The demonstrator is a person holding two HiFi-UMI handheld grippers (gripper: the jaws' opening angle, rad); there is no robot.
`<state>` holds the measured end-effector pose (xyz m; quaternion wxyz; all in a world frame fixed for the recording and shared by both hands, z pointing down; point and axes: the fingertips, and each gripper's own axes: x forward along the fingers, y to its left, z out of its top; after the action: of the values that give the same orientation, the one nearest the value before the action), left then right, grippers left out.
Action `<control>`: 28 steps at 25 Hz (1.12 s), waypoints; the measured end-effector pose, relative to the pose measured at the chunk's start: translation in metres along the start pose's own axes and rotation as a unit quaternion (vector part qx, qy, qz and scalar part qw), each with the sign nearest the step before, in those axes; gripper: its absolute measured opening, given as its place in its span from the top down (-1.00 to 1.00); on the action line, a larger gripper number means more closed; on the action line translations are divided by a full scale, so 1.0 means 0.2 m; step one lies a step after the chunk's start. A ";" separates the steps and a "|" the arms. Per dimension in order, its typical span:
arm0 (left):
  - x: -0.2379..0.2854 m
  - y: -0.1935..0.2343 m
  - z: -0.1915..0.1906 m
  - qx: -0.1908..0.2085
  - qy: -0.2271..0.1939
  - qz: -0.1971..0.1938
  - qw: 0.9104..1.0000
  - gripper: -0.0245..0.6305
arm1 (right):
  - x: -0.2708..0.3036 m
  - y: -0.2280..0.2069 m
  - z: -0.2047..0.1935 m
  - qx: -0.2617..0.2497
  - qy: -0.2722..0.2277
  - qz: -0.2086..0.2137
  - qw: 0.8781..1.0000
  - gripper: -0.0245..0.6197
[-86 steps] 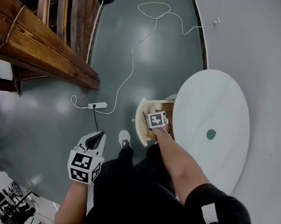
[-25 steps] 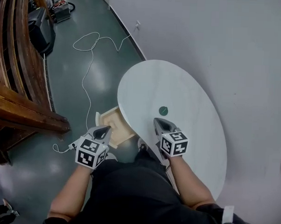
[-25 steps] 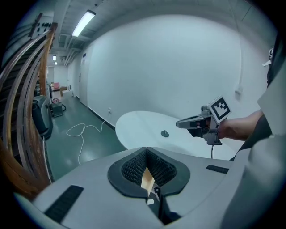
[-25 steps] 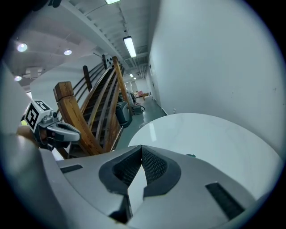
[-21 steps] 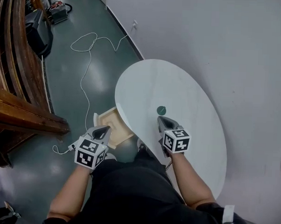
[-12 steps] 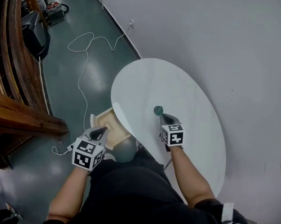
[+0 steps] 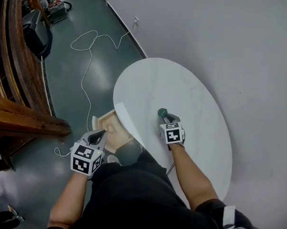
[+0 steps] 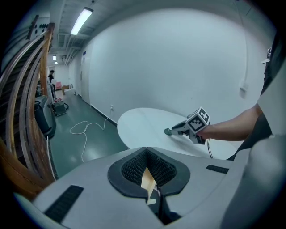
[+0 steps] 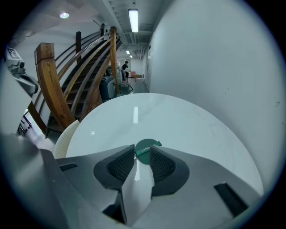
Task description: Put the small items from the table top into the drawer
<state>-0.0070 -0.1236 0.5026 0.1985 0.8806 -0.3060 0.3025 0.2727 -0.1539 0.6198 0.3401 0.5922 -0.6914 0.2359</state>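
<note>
- Since the head view of half a second ago, the right gripper (image 7: 164, 116) has advanced toward the frame centre and now reaches the green disc (image 9: 144, 148). The left gripper (image 7: 103, 132) has kept its place at lower left.
- Right gripper jaws: they have just been opening and now stand spread. The green disc lies flat on the counter (image 7: 192, 90) between the jaw tips. The right gripper view shows no pinch on it yet.
- Left gripper jaws: pressed together, with nothing held. Light wood shows beyond the tips in the left gripper view.
- Task item location: the green disc sits near the middle of the white oval counter, centre of the head view. No other small item is visible on the counter.
- Drawer (image 7: 102, 119): pulled out from under the counter's left edge, just beside the left gripper. Its contents cannot be made out.
- Progress, as judged: the drawer is open and ready, and the disc is lined up for pickup.
- Remaining, as judged: close the right jaws on the disc, lift it, carry it toward the left of the frame to the drawer and release it there. The thin flat disc may slip from the jaws during pickup.
</note>
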 end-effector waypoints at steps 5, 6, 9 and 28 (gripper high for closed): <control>0.00 0.01 0.00 -0.006 0.000 0.003 1.000 0.88 | 0.07 0.03 -0.02 -0.008 0.018 0.007 1.000 0.58; 0.00 0.01 0.00 -0.007 0.000 0.004 1.000 0.88 | 0.08 0.03 -0.02 -0.009 0.021 0.007 1.000 0.58; 0.01 0.01 0.00 -0.011 0.000 0.007 1.000 0.88 | 0.10 0.03 -0.05 -0.010 0.028 0.011 1.000 0.58; -0.03 0.03 -0.02 -0.016 -0.008 0.012 1.000 0.88 | 0.10 0.01 -0.04 0.008 0.023 0.022 0.999 0.87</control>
<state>-0.0170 -0.1241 0.5021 0.2066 0.8759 -0.3234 0.2925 0.2710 -0.1603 0.6408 0.3459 0.5743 -0.6940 0.2625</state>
